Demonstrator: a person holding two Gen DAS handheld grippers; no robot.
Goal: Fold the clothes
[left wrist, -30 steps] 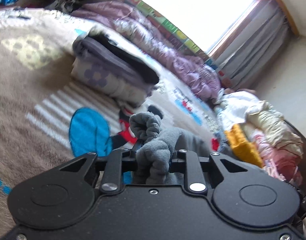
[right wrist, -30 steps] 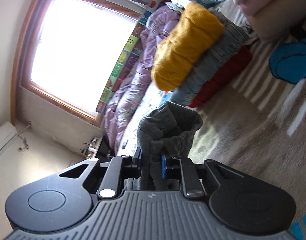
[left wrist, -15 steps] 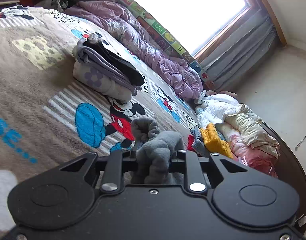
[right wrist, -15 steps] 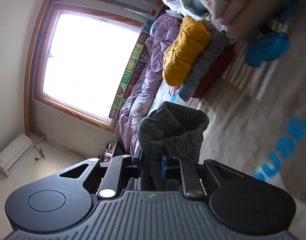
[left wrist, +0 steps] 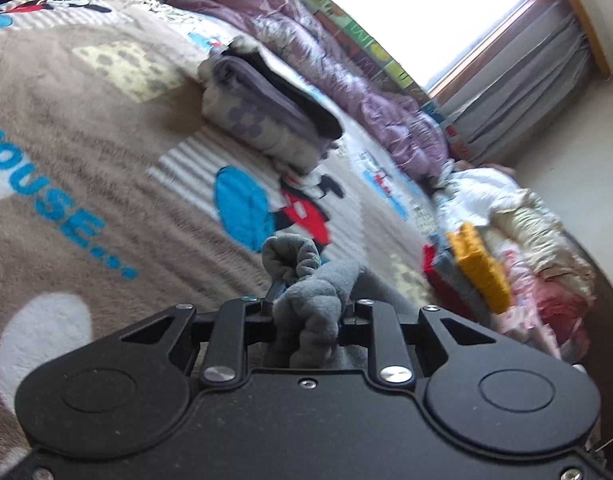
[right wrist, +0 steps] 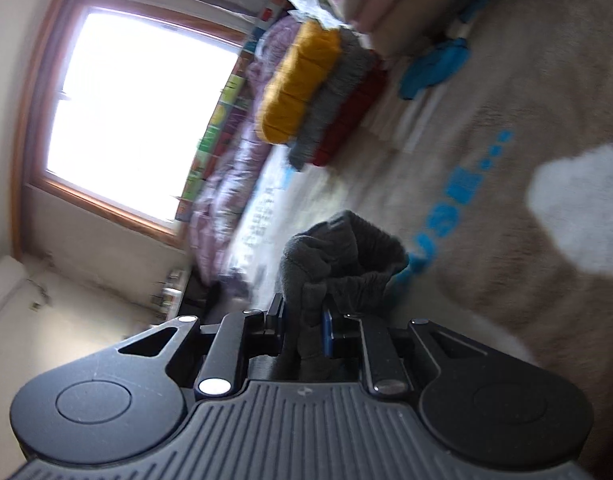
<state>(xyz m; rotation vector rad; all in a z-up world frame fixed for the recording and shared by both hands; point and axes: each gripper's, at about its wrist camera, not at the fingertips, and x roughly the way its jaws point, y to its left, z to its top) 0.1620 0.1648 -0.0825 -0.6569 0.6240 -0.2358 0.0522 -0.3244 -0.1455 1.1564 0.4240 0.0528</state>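
Looking forward from the left wrist, the left gripper [left wrist: 308, 312] has its jaws pressed tight on a bunched fold of a grey fleece garment [left wrist: 314, 280], which bulges up between them and is held above a brown cartoon-mouse blanket [left wrist: 86, 128] with blue lettering. Further back on the blanket sits a folded stack of clothes [left wrist: 266, 120] in grey, white and black. To the right, near the blanket's edge, lies a loose heap of clothing [left wrist: 506, 240] with a yellow knit, red and pale pieces. A purple quilt [left wrist: 346, 80] runs along under a bright window [left wrist: 446, 8] with grey curtains. From the right wrist, the view is tilted sideways and blurred. The right gripper [right wrist: 304, 320] is likewise clamped on a darker-looking bunch of the same grey fleece garment [right wrist: 338, 260], which rises above its jaws over the blanket [right wrist: 526, 100]. Beyond it are the yellow, grey and red folded knits [right wrist: 314, 92], the purple quilt [right wrist: 226, 184] and the window [right wrist: 138, 104].
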